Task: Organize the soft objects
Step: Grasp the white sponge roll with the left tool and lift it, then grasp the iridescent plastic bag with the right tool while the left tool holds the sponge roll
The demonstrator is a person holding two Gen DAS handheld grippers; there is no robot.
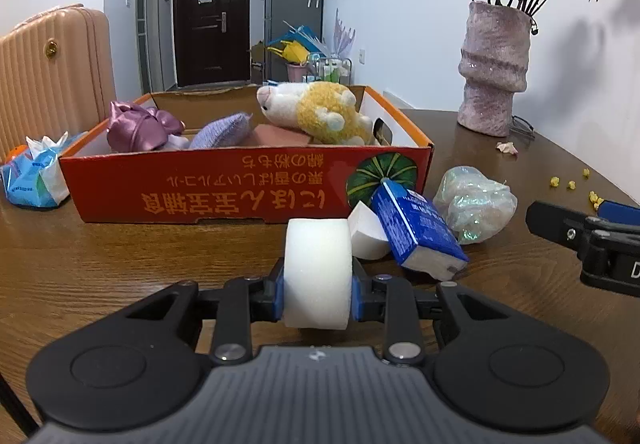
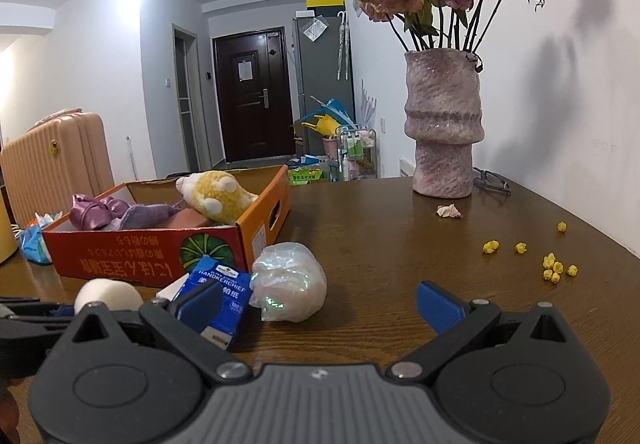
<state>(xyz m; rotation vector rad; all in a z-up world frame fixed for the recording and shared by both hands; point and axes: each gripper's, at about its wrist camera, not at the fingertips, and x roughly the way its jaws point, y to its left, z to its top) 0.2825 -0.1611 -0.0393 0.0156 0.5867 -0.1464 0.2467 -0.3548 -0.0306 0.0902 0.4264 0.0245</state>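
My left gripper (image 1: 318, 286) is shut on a white foam sponge (image 1: 318, 268), squeezed between its blue pads just above the table. Behind it lie a second white sponge (image 1: 366, 234), a blue handkerchief tissue pack (image 1: 416, 228) and an iridescent plastic-wrapped bundle (image 1: 476, 203). The orange cardboard box (image 1: 224, 183) beyond holds a yellow and white plush (image 1: 320, 111), a purple satin item (image 1: 138, 125), a lilac knit piece (image 1: 224, 131) and a pink block (image 1: 280, 135). My right gripper (image 2: 318, 302) stands open and empty, near the tissue pack (image 2: 218, 296) and the bundle (image 2: 288, 282). The held sponge (image 2: 108, 294) shows at its left.
A pink vase (image 2: 442, 123) of dried roses stands at the table's back right, with glasses (image 2: 492, 179) beside it, a fallen petal (image 2: 450, 211) and scattered yellow bits (image 2: 554, 268). A blue tissue bag (image 1: 34, 175) lies left of the box. A pink suitcase (image 1: 52, 71) stands behind.
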